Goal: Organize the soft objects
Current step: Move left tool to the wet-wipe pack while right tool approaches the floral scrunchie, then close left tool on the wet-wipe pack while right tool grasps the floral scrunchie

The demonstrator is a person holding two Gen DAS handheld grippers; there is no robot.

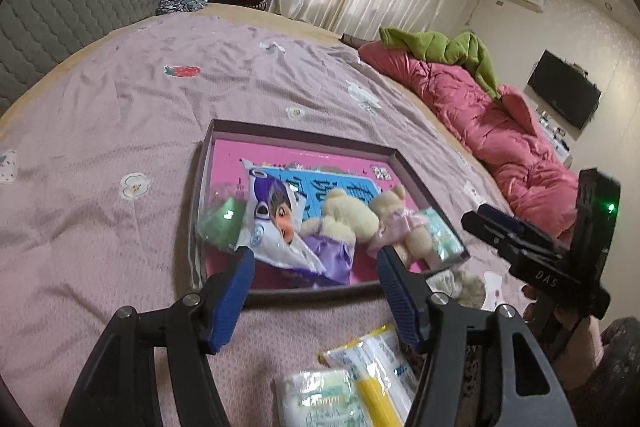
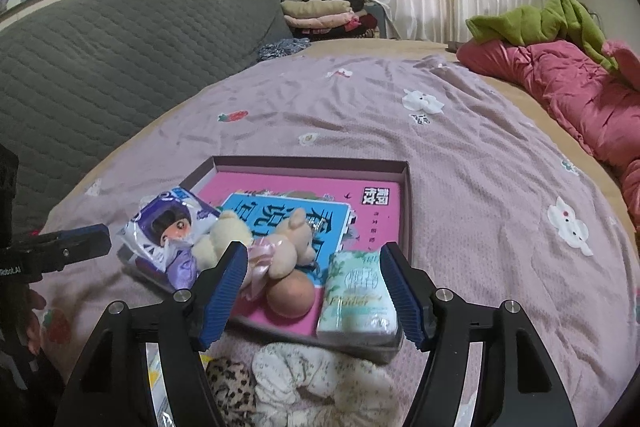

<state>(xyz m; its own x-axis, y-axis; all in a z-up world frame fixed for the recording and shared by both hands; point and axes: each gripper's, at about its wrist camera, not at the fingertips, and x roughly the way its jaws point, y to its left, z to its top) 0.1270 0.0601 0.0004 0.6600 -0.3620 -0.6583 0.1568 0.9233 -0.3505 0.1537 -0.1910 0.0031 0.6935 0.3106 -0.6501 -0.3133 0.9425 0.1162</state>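
A shallow dark box (image 1: 208, 163) (image 2: 406, 195) lies on the bed with a pink book in its bottom. Inside it lie a white-and-purple cartoon packet (image 1: 276, 223) (image 2: 168, 227), a bear in purple (image 1: 344, 219), a bear in a pink dress (image 2: 288, 247), a peach ball (image 2: 290, 293) and a green-white tissue pack (image 2: 356, 291). My left gripper (image 1: 318, 287) hangs open before the box's near edge, nothing between its fingers. My right gripper (image 2: 314, 279) stands open over the box's near corner, the ball and pink-dressed bear beyond the gap, the tissue pack by its right finger.
Tissue packs (image 1: 316, 399) and a yellow packet (image 1: 380, 367) lie on the purple bedspread (image 1: 100, 147) below the left gripper. Leopard-print cloth (image 2: 232, 387) and white floral cloth (image 2: 304, 371) lie under the right one. A pink quilt (image 1: 500, 131) runs along the far side, a grey padded headboard (image 2: 100, 43) behind.
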